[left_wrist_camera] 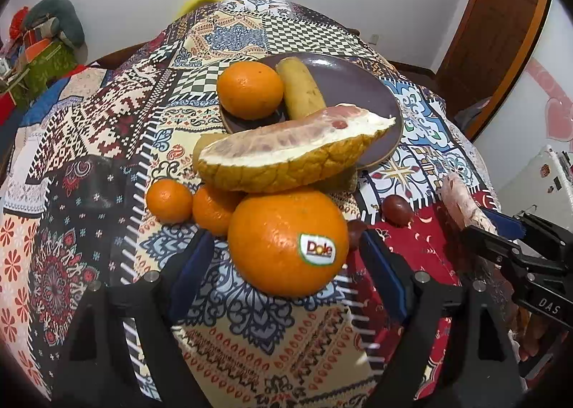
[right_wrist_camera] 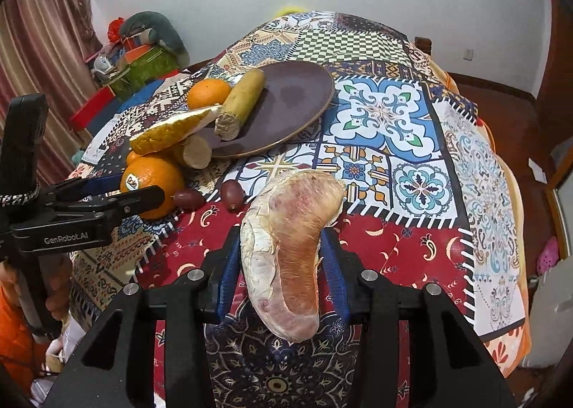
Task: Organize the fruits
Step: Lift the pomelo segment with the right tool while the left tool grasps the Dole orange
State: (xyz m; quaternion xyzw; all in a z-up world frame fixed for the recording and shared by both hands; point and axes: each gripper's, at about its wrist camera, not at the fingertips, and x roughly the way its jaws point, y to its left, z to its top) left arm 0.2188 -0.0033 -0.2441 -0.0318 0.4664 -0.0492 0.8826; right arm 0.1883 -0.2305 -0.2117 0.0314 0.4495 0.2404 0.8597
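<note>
While the right tongs [right_wrist_camera: 283,265] clamp a peeled pomelo segment [right_wrist_camera: 290,250], the left tongs [left_wrist_camera: 286,250] straddle the stickered orange [left_wrist_camera: 286,243], unclosed.

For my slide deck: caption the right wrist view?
Right tool grips a peeled pomelo segment above the patchwork tablecloth.

orange [left_wrist_camera: 250,89] on plate [left_wrist_camera: 358,86], pomelo wedge [left_wrist_camera: 293,154] beside

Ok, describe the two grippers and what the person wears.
Both are black with blue pads. The left gripper reads "GenRobot.AI" and has a braided black-and-white cord; the right gripper reads "DAS". An orange sleeve shows at the lower left.
</note>
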